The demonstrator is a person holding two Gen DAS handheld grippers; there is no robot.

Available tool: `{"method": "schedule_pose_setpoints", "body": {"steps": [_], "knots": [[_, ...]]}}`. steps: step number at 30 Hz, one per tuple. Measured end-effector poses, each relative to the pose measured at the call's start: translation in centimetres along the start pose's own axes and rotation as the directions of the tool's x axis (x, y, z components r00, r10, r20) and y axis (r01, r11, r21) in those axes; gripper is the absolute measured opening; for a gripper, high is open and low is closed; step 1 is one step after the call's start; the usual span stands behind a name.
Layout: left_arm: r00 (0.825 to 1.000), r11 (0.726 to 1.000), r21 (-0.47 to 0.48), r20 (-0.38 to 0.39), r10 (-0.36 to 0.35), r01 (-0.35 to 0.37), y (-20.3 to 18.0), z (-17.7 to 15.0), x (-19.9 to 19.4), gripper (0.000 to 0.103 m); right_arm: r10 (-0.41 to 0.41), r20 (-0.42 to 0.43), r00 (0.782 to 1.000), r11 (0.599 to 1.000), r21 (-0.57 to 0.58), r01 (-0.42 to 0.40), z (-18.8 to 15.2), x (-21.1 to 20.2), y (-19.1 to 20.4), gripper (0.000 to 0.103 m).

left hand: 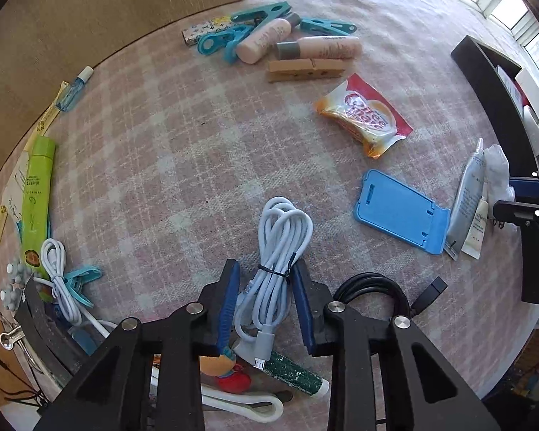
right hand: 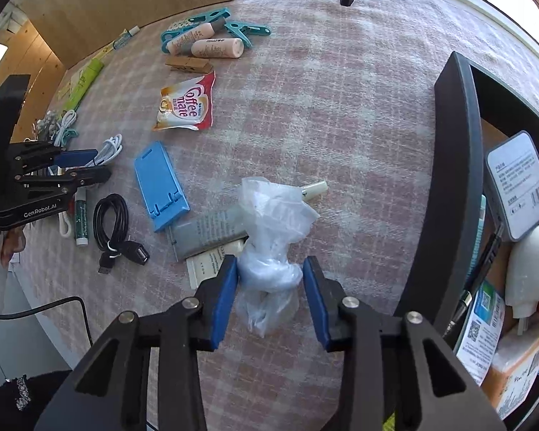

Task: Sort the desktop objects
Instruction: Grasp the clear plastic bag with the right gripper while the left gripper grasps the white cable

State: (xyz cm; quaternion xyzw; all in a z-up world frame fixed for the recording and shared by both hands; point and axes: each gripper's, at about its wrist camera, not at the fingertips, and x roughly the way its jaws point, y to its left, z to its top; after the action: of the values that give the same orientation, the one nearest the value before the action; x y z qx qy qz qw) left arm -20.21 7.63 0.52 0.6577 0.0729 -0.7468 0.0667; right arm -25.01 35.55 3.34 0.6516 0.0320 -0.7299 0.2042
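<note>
My left gripper (left hand: 266, 280) is closed around a bundled white cable (left hand: 278, 251), its blue pads touching the cable's tied waist. It also shows in the right wrist view (right hand: 86, 165) at the left. My right gripper (right hand: 269, 276) has its blue pads against a crumpled clear plastic bag (right hand: 269, 222) on the pink plaid cloth (right hand: 341, 125). The bag lies over a grey tube (right hand: 206, 231) and a small white tube (right hand: 314, 188). In the left wrist view the right gripper (left hand: 521, 197) sits at the right edge.
A black bin (right hand: 456, 179) with boxes and a charger stands at the right. A blue phone stand (left hand: 400, 210), black cable (right hand: 111, 226), Coffee mate packet (left hand: 364, 116), pink bottles (left hand: 319, 48), wooden peg (left hand: 305, 70) and teal clips (left hand: 260, 16) lie around. A black tray (left hand: 43, 319) sits at the left.
</note>
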Motion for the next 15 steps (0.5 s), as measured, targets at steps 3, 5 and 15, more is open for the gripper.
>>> {"method": "schedule_pose_setpoints", "body": {"steps": [3,5,15], "knots": [[0.999,0.999,-0.040,0.009,-0.035,0.035,0.9,0.2,-0.2,0.020,0.021,0.011,1.000,1.000,0.016,-0.021,-0.1,-0.4,-0.4,0.034],[0.999,0.997,-0.061,0.019,-0.043,0.044,1.3,0.2,-0.4,0.020,0.033,0.023,0.999,0.999,0.021,-0.033,-0.2,-0.9,-0.7,0.033],[0.987,0.991,-0.056,0.116,-0.114,0.121,-0.7,0.7,-5.6,0.020,0.031,0.104,0.994,0.999,0.025,-0.034,-1.1,-5.9,-1.8,0.033]]}}
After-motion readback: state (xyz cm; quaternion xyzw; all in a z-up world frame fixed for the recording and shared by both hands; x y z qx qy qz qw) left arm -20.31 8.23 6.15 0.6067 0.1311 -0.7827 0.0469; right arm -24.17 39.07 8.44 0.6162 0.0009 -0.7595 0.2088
